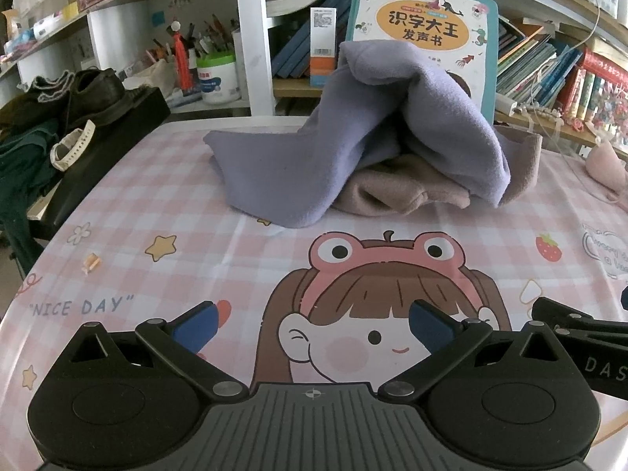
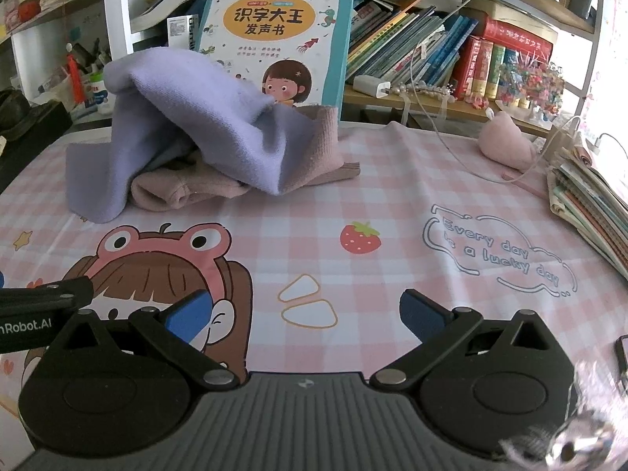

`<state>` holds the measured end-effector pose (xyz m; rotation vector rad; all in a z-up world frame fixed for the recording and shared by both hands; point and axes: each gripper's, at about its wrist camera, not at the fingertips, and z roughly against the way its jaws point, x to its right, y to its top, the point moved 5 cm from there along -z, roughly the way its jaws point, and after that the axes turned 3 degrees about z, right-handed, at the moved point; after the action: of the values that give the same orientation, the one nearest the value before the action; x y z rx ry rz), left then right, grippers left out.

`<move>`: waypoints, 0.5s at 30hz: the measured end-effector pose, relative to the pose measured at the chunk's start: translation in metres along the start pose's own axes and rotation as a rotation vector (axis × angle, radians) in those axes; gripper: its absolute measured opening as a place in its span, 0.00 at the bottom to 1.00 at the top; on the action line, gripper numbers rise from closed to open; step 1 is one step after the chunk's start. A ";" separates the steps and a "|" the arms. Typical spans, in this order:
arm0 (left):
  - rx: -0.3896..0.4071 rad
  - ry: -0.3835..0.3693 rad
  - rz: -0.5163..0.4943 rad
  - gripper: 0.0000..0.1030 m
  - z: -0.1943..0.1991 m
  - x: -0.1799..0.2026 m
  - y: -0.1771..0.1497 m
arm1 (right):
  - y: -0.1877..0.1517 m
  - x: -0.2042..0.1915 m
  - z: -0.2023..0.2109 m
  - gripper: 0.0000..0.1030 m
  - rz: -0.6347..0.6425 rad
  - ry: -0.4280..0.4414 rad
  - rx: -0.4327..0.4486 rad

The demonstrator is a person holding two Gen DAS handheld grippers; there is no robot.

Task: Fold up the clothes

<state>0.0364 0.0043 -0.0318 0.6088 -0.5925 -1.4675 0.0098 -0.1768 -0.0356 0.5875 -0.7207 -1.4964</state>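
Note:
A lavender garment (image 1: 376, 129) lies heaped at the far side of the table, draped over a dusty-pink garment (image 1: 396, 188). Both also show in the right wrist view, the lavender one (image 2: 196, 129) on top of the pink one (image 2: 314, 149). My left gripper (image 1: 314, 325) is open and empty, low over the cartoon tablecloth, well short of the clothes. My right gripper (image 2: 306, 318) is open and empty, beside the left one and to its right. The right gripper's side shows at the right edge of the left wrist view (image 1: 581, 325).
A pink checked tablecloth (image 2: 392, 196) covers the table. A large picture book (image 2: 274, 31) stands behind the clothes against bookshelves (image 2: 451, 47). A black box with a shoe (image 1: 98, 98) is at left. A stack of books (image 2: 588, 204), a pink pouch (image 2: 506, 141) and cables are at right.

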 end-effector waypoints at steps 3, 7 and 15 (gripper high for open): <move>-0.001 0.000 0.001 1.00 -0.001 0.000 -0.001 | -0.002 0.000 0.000 1.00 0.001 0.003 -0.001; -0.004 -0.001 -0.002 1.00 -0.001 0.001 -0.001 | -0.001 0.001 0.000 1.00 0.003 0.005 -0.003; -0.008 -0.003 -0.003 1.00 -0.003 0.002 -0.001 | 0.000 0.002 -0.003 1.00 0.003 0.007 -0.013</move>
<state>0.0379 0.0019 -0.0350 0.6012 -0.5884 -1.4732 0.0117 -0.1793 -0.0372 0.5810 -0.7056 -1.4951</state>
